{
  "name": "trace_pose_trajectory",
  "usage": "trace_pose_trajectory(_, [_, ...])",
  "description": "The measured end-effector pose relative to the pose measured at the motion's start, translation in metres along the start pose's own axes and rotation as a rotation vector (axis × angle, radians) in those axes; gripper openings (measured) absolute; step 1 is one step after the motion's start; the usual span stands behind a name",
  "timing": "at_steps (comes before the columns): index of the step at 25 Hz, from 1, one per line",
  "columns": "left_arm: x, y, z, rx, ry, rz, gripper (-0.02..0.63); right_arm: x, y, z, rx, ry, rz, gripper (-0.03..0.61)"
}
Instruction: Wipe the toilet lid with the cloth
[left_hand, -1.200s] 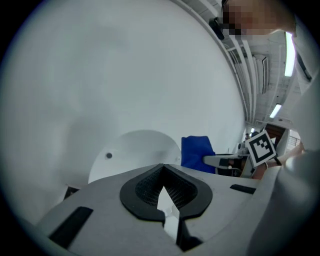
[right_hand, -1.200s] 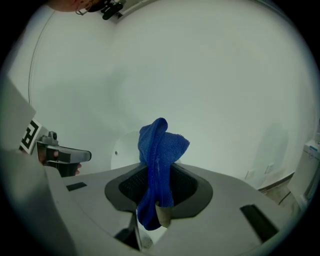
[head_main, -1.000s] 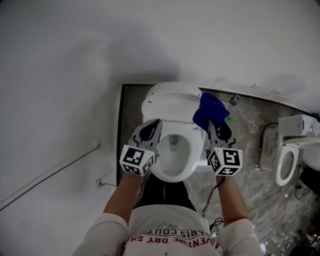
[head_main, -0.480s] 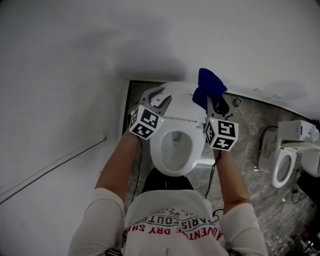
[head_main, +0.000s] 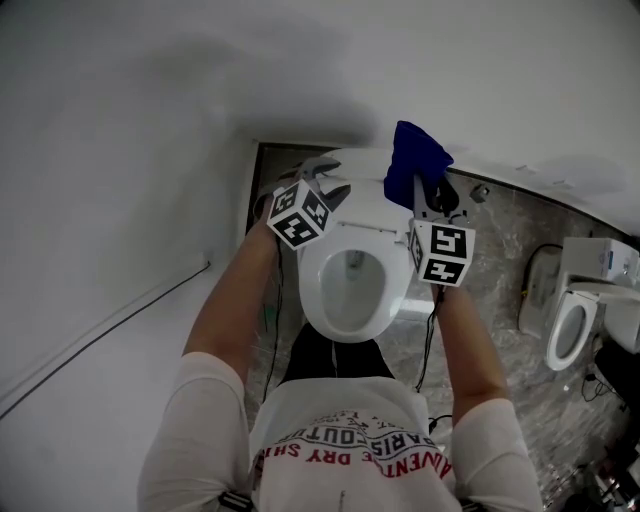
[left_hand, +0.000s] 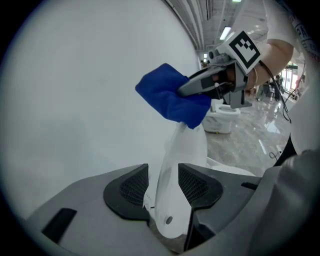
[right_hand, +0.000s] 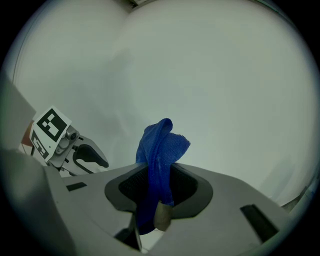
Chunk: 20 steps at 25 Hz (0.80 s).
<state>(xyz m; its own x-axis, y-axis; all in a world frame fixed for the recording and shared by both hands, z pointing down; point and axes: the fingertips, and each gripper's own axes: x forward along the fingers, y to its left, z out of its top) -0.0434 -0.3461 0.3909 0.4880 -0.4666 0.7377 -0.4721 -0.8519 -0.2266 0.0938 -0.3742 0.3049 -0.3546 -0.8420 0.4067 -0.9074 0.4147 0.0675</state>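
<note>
The white toilet lid (head_main: 362, 168) stands raised at the back of the toilet seat (head_main: 318, 262). My left gripper (head_main: 330, 180) is at the lid's upper left edge. In the left gripper view the lid (left_hand: 183, 147) stands edge-on between the jaws of my left gripper (left_hand: 162, 181). These jaws have just been opening, and I see no pad pressing on the lid. My right gripper (head_main: 424, 190) is shut on the blue cloth (head_main: 410, 158), held up near the lid's right top by the wall. The cloth (right_hand: 159, 145) sticks up out of the right gripper (right_hand: 159, 184).
A white wall (head_main: 150, 120) rises close behind and to the left of the toilet. A second toilet (head_main: 572, 322) stands on the marbled floor (head_main: 500, 250) at the right. Cables hang from both grippers beside the bowl.
Both grippers have moved from the seat's sides up to the raised lid. The left gripper has rolled and opened around the lid's edge. The right one still carries the cloth.
</note>
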Motion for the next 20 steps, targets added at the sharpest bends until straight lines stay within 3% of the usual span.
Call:
trace_pose_trajectory(2, [0.009, -0.004, 0.0, 0.042, 0.031, -0.038, 0.185, 0.003, -0.002, -0.006, 0.009, 0.017, 0.008, 0.109])
trace_pose_trajectory(5, [0.016, -0.008, 0.002, 0.096, 0.059, -0.065, 0.083, 0.005, -0.006, -0.013, 0.04, 0.026, 0.012, 0.109])
trace_pose_trajectory(12, [0.001, -0.028, -0.001, 0.101, 0.051, -0.082, 0.068, -0.013, 0.001, -0.021, 0.063, 0.043, 0.048, 0.109])
trace_pose_trajectory(20, [-0.026, -0.063, -0.009, 0.05, 0.007, -0.113, 0.061, -0.038, 0.02, -0.034, 0.07, 0.092, 0.101, 0.109])
